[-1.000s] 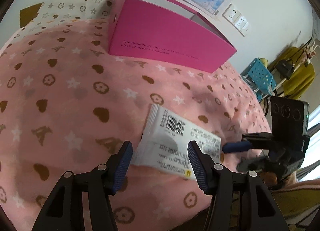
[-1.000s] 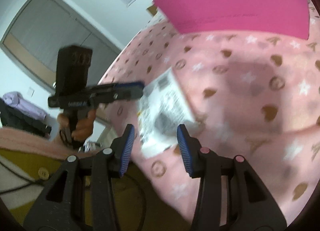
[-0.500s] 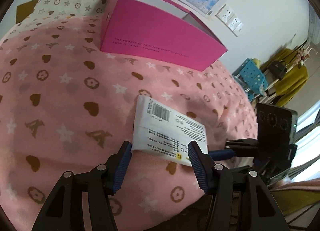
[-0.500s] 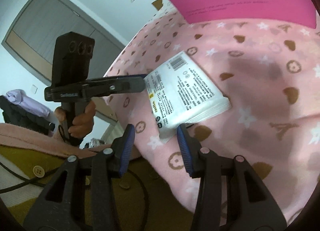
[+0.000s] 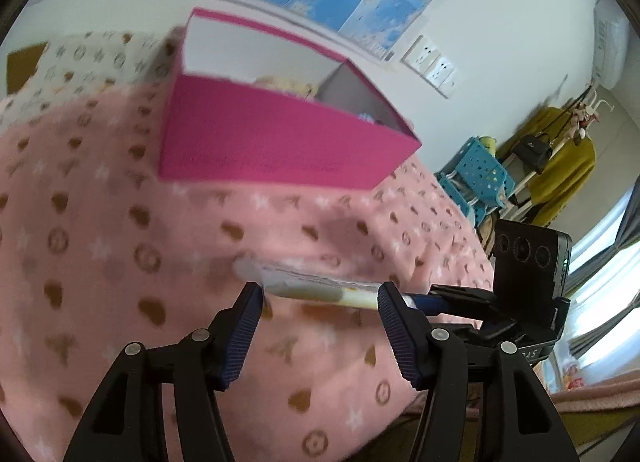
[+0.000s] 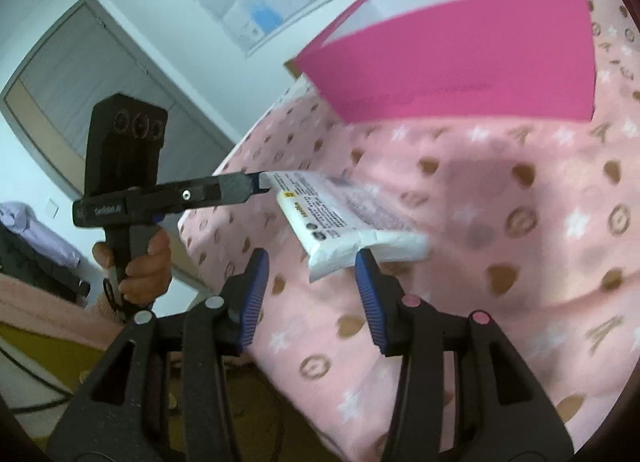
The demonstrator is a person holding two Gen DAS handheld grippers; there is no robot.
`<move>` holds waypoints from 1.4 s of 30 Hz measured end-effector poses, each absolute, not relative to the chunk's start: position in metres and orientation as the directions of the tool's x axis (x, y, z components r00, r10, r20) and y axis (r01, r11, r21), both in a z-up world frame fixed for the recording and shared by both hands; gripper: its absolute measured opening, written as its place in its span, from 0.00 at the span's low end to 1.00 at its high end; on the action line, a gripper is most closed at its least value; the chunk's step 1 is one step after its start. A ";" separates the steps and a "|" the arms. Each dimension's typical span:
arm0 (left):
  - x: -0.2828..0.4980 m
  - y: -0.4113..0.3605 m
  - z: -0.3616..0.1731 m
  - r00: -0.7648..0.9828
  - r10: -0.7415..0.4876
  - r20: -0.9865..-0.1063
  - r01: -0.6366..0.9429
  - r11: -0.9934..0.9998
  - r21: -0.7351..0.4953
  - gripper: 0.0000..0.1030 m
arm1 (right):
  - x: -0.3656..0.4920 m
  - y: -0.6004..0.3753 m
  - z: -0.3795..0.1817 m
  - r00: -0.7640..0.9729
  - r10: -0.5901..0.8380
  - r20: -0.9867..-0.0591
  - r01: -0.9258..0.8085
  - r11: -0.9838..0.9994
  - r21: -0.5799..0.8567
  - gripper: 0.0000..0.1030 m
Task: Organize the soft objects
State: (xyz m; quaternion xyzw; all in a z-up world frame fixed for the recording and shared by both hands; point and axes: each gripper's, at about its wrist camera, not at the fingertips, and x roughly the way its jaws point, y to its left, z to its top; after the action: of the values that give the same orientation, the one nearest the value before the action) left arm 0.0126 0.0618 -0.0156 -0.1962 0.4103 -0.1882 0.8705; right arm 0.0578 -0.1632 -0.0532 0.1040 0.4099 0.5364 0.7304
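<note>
Left gripper [image 5: 320,304]: jaws stand wide. The tissue pack [image 5: 316,288] sits edge-on right at the tips and spans the gap from pad to pad. I cannot tell whether the pads press it or only flank it. From the right wrist view the same gripper meets the pack only at its far-left corner.

Right gripper [image 6: 310,274]: jaws wide. The pack's near corner lies between the tips, its right pad is against the near edge, and the left pad is well clear. No grip there.

The pack looks tilted, near end raised, with shadow on the pink blanket [image 5: 100,242] beneath it. Frames are motion-blurred.

Pink box [image 5: 280,150]: farther up the bed, top open, something pale and soft just visible inside. Judged to be the destination.

Notes for doing the step well:
- Choose one gripper as carrier. A corner-only hold on a soft pack will likely let it sag or twist out.
- Push the tips further in so the pads bracket the short side, then close until the wrapper dimples.
- Use the other gripper only to prop the free end.
- Lift above the box's near wall before moving across.
</note>
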 end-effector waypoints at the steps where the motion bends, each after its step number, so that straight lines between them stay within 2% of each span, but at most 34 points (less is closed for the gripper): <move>1: 0.018 0.060 -0.013 0.598 -0.485 -0.639 0.175 0.856 -0.486 0.58 | 0.062 -0.165 -0.051 0.109 0.866 -0.488 -0.704 0.414 0.577 0.46; 8: 0.053 0.052 -0.019 0.574 -0.472 -0.669 0.197 0.872 -0.447 0.58 | 0.088 -0.168 -0.047 0.223 0.818 -0.530 -0.700 0.513 0.497 0.46; 19: 0.074 0.063 -0.032 0.563 -0.365 -0.742 0.147 0.927 -0.344 0.58 | 0.106 -0.174 -0.067 0.169 0.791 -0.589 -0.611 0.552 0.567 0.46; 27: 0.100 0.057 -0.043 0.514 -0.347 -0.784 0.179 0.938 -0.298 0.58 | 0.098 -0.168 -0.075 0.142 0.771 -0.621 -0.583 0.572 0.577 0.46; 30: 0.105 0.053 -0.048 0.496 -0.354 -0.793 0.187 0.935 -0.301 0.47 | 0.101 -0.163 -0.074 0.147 0.776 -0.613 -0.586 0.568 0.578 0.46; 34: 0.103 0.050 -0.051 0.488 -0.359 -0.796 0.193 0.933 -0.303 0.41 | 0.104 -0.156 -0.074 0.158 0.775 -0.612 -0.591 0.570 0.570 0.46; 38: 0.100 0.054 -0.052 0.479 -0.378 -0.792 0.182 0.926 -0.332 0.40 | 0.112 -0.158 -0.074 0.185 0.762 -0.620 -0.580 0.594 0.558 0.32; 42: 0.093 0.056 -0.053 0.471 -0.408 -0.782 0.180 0.912 -0.367 0.40 | 0.119 -0.164 -0.071 0.210 0.766 -0.607 -0.581 0.597 0.553 0.27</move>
State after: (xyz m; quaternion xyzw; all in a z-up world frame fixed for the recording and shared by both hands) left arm 0.0927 0.0557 -0.0531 -0.1176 0.4841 -0.1731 0.8496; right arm 0.1186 -0.1639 -0.0709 0.1024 0.4519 0.4368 0.7710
